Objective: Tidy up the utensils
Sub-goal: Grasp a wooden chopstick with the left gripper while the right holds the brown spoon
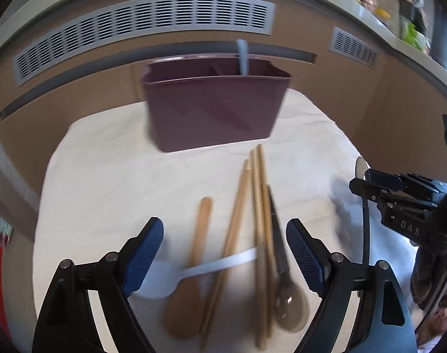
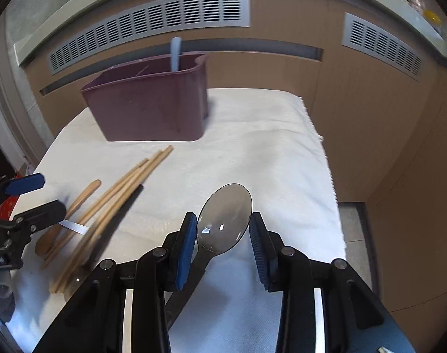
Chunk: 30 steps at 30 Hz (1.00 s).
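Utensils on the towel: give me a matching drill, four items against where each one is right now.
Items:
1. clear dark spoon
2. pale blue utensil
3. wooden spoon
4. white plastic spoon

Places:
A. flat on the towel, handle pointing toward the bin
B. crosswise under the wooden utensils
C. between the right gripper fingers, off the towel
D. upright in the maroon bin

Pairs: 1-C, 2-D, 3-A, 4-B

Left tongs (image 1: pixel 225 257) spread wide, right tongs (image 2: pixel 223 229) half-closed, both angled downward
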Available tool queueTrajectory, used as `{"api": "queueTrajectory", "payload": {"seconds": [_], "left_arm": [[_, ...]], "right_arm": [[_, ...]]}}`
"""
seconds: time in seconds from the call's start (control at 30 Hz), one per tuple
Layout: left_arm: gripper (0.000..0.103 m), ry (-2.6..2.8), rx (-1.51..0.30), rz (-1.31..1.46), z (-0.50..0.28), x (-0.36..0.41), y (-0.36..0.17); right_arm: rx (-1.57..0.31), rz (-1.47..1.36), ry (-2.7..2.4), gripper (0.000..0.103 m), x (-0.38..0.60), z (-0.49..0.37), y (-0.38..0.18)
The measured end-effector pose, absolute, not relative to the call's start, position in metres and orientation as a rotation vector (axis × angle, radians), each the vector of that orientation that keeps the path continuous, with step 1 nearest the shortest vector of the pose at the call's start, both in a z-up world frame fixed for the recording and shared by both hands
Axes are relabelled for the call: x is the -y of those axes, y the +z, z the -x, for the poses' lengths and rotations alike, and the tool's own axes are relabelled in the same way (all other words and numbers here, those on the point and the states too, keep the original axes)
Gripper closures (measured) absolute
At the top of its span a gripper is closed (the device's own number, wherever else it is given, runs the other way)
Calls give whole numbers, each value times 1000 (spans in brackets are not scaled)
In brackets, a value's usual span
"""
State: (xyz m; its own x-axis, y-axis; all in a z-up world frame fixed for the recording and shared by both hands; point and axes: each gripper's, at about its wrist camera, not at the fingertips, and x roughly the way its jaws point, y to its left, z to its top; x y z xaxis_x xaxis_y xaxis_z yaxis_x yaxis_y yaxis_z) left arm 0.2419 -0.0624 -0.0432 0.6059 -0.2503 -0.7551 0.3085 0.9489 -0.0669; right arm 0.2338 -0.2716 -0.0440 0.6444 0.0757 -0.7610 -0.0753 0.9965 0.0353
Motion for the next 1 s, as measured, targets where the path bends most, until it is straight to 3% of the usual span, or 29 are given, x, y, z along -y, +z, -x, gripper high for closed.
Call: {"api": "queueTrajectory", "payload": {"seconds": [0.13, 0.23, 0.67, 1.0], "left_arm": [[58, -397, -911, -76, -250, 84, -49], [67, -435, -941, -102, -251, 97, -56], [70, -494, -1029, -93, -254, 114, -68], [70, -408, -1068, -104, -300, 117, -77]], "right_arm": [[-847, -37, 86, 68, 280, -231, -53], [-847, -56, 100, 68, 280, -232, -58], [-842, -73, 114, 68, 282, -230, -62], [-843, -70, 112, 68, 281, -230, -64]]}}
